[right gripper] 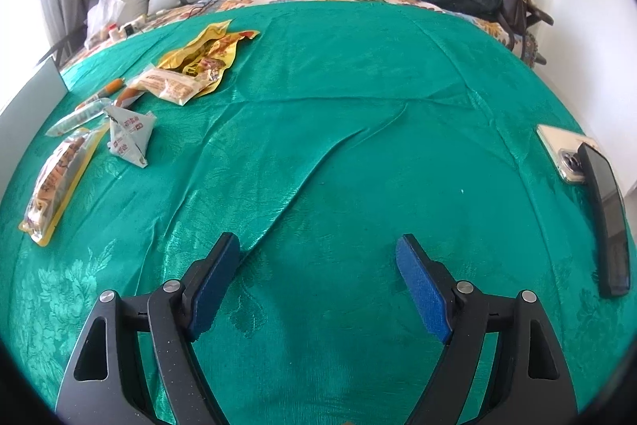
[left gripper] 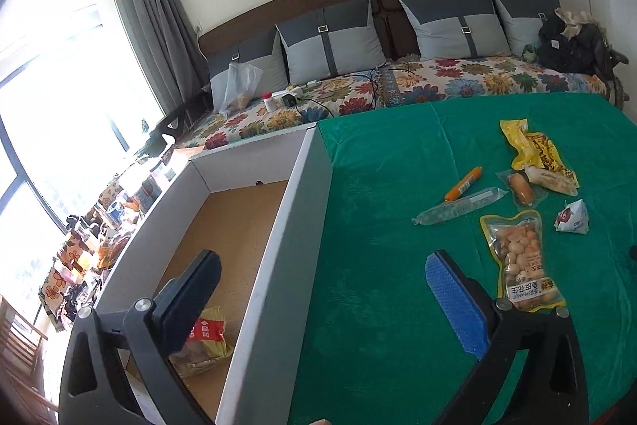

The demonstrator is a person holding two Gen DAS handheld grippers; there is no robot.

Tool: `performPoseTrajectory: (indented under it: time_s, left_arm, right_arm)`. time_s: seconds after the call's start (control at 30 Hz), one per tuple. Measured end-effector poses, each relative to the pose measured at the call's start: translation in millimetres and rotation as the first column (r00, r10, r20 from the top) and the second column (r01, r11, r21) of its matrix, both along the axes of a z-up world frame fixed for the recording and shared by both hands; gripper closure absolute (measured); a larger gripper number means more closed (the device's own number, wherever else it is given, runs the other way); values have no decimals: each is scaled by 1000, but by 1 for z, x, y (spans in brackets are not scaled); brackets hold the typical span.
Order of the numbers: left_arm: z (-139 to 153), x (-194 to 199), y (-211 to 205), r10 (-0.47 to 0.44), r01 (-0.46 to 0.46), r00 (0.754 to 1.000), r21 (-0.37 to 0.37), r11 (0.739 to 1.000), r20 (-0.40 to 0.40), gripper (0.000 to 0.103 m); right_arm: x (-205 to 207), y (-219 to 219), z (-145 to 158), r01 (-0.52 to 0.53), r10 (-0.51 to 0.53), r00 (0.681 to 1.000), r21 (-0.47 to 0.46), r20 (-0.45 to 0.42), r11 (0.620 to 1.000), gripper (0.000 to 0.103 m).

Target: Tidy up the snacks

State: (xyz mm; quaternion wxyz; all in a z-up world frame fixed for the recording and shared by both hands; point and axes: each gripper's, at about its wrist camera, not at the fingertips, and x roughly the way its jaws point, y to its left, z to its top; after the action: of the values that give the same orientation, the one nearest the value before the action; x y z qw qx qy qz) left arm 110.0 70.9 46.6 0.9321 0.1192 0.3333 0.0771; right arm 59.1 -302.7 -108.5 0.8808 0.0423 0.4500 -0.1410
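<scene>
A: Left gripper [left gripper: 322, 277]?
B: Jaws spread wide, nothing between them. It straddles the white wall of the cardboard box [left gripper: 278, 226]; one finger hangs over the box's inside, the blue-padded one over the green cloth [left gripper: 378, 226].
A: Anything in the box?
B: One red-and-yellow snack pack [left gripper: 207, 339] on the brown floor, near corner, partly hidden by the left finger.
A: Right gripper [right gripper: 318, 265]?
B: Also gaping, empty, over bare cloth, well apart from the snacks.
A: Remaining snacks?
B: All on the cloth, right of the box. Peanut bag [left gripper: 517, 257] nearest the left gripper's blue pad. Beyond it a clear long stick pack [left gripper: 458, 206], an orange sausage [left gripper: 464, 183], a wrapped sausage [left gripper: 521, 188], a yellow pouch [left gripper: 533, 150], and a small triangular white pack [left gripper: 573, 218] off to the right.
A: Other stuff?
B: Two phones [right gripper: 569, 154] at the cloth's right edge in the right wrist view, one overlapping the other.
</scene>
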Motion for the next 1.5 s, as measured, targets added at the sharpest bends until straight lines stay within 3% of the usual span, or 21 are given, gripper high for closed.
performPoseTrajectory:
  time_s: [0.2,0.3,0.43,0.6,0.8,0.93,1.0,1.13,1.2,1.23,1.27,1.3,1.33,1.5]
  left_arm:
    - [-13,1,-44,-61,59,997,-37,998,-56,1]
    - [-33,1,-56,-97,82,987,-120,989,-126,1]
    - [-79,-2,-67,-192,125,950,-263,957,-246,1]
    - [-118,-12,-80,-264,141,909,-357,923,-324,1]
    - [-121,-6,-99,-314,168,889,-403,900,-333,1]
    - [-110,23,-112,-335,168,879,-436,884,-340,1]
    - [-111,46,-119,-351,156,861,-466,871,-367,1]
    - [-124,82,-130,-288,87,859,-433,897,-424,3]
    - [-130,93,-133,-263,58,856,-422,905,-445,6]
    - [-134,96,-134,-248,47,854,-406,913,-458,13]
    - [-138,99,-135,-225,38,852,-374,927,-472,29]
    - [-140,99,-135,-212,41,858,-349,936,-468,30]
    - [-139,98,-135,-214,50,866,-347,937,-453,42]
    - [-137,77,-106,-179,-3,880,-384,923,-439,45]
  right_arm:
    - [0,1,-1,-13,13,1000,-1,-1,1000,18]
    - [1,2,-1,-17,17,1000,-2,-5,1000,17]
    - [1,2,-1,-18,18,1000,-2,-6,1000,16]
    - [0,2,-2,-15,15,1000,-3,-7,1000,13]
    - [0,3,-2,-18,18,1000,-2,-9,1000,11]
    - [0,3,-2,-18,18,1000,-2,-10,1000,11]
    - [0,3,-2,-18,18,1000,-1,-10,1000,11]
    - [0,3,-2,-18,18,1000,-1,-10,1000,11]
    - [0,3,-2,-18,18,1000,-1,-10,1000,11]
    - [0,3,-2,-18,18,1000,-1,-10,1000,11]
    - [0,3,-2,-18,18,1000,-2,-10,1000,11]
    - [0,3,-2,-18,18,1000,-1,-10,1000,11]
    - [0,3,-2,-18,18,1000,-1,-10,1000,11]
    - [0,3,-2,-18,18,1000,-1,-10,1000,10]
